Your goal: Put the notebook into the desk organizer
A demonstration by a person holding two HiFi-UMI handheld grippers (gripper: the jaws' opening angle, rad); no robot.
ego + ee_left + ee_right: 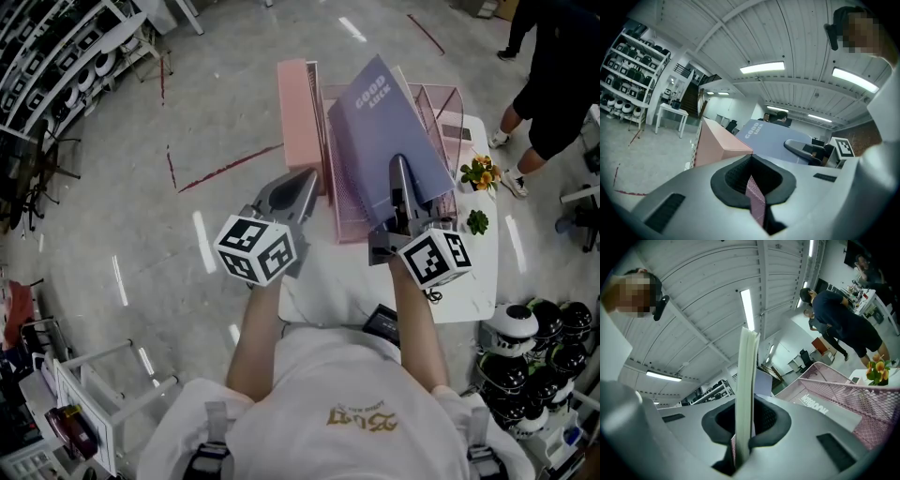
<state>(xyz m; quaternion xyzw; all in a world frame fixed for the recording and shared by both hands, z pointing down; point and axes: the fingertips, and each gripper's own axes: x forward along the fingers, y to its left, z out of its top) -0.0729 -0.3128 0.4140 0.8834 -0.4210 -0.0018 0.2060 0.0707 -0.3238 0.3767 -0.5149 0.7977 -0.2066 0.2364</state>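
Note:
A lavender notebook [384,131] printed "GOOD LUCK" stands tilted over the pink mesh desk organizer [349,228] on the white table. My right gripper [400,178] is shut on the notebook's near edge; in the right gripper view the notebook [746,380] runs edge-on up from between the jaws, with the organizer's mesh [834,394] to the right. My left gripper [307,192] sits at the organizer's left side. Its view shows a thin pink mesh sheet [754,194] pinched between the jaws, and the notebook [771,140] lies beyond.
A solid pink box-like section [300,112] stands at the organizer's left. On the white table [469,281] are yellow flowers [480,172] and a small green plant [477,222]. A person [553,84] stands at the far right. Helmets [534,347] fill the lower right.

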